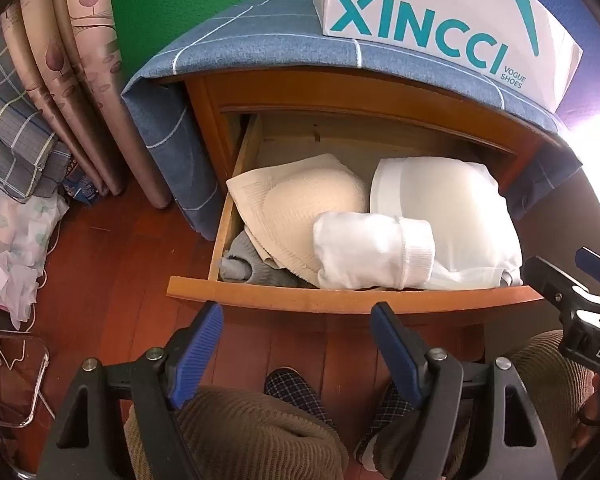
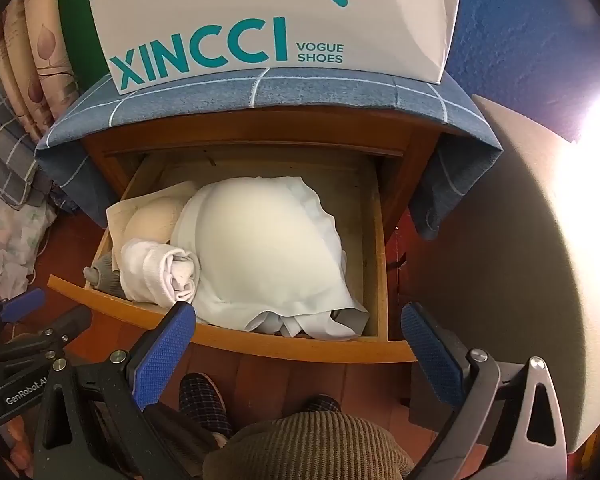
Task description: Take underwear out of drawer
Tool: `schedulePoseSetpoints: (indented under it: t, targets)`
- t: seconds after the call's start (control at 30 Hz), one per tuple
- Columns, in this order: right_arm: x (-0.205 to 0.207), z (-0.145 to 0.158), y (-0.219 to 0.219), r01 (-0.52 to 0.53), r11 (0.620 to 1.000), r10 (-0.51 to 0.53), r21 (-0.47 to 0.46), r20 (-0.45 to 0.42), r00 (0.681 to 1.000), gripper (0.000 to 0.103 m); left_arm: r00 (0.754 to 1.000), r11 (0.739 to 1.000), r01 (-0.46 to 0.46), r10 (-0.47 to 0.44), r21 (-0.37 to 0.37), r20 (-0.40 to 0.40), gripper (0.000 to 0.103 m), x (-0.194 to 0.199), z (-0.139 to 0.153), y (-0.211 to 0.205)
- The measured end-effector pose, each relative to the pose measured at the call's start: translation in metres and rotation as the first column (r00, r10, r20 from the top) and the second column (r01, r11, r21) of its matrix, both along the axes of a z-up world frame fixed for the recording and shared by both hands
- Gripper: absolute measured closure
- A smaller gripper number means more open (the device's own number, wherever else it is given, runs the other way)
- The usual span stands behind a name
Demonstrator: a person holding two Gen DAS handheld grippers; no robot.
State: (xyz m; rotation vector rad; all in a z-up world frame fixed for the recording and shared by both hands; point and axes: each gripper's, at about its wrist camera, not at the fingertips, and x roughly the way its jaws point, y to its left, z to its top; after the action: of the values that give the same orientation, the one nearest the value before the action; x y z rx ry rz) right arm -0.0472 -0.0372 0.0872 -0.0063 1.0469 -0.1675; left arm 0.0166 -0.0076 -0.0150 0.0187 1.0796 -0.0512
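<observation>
Both the left gripper (image 1: 296,344) and right gripper (image 2: 296,340) hover with fingers spread wide, empty, above the open drawer (image 1: 340,300), where a rolled white underwear (image 1: 372,252) lies between two bras.

Left hand-held gripper (image 1: 296,340): jaws spread wide, nothing between the blue pads (image 1: 198,344), fingers angled steeply downward. Right hand-held gripper (image 2: 296,354): jaws likewise fully apart and empty, blue pads (image 2: 162,354) facing inward, same steep downward tilt. The two units sit side by side, the right one visible at the edge of the left wrist view. Below them: the person's knees (image 2: 308,440) in ribbed brown trousers and feet in checked slippers (image 1: 296,394)
</observation>
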Motion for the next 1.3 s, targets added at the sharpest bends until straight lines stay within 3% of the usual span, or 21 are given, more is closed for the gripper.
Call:
schedulePoseSetpoints:
  t: [0.47,0.67,0.83,1.3]
  targets:
    - [-0.006,-0.002,-0.01,0.062,0.998,-0.062,-0.007,-0.024,0.998,0.001,1.0,1.0,0.008,-0.008,-0.02,-0.004,0.025,0.003,0.001,-0.003]
    - [-0.009,-0.005,-0.025,0.102,0.994,-0.103,0.04,0.023,0.994,0.001,1.0,0.999,0.025,-0.025,-0.036,-0.015,0.025,0.012,0.001,-0.011]
    - [-0.01,0.0,-0.036,0.113,0.994,-0.113,-0.007,0.051,0.992,0.001,0.998,0.997,0.06,-0.062,-0.05,-0.033,0.025,0.024,0.001,-0.021]
    - [-0.014,0.005,-0.055,0.143,0.99,-0.143,-0.014,0.008,0.99,0.001,0.987,0.991,0.128,-0.132,-0.044,-0.095,0.025,0.056,-0.02,-0.059]
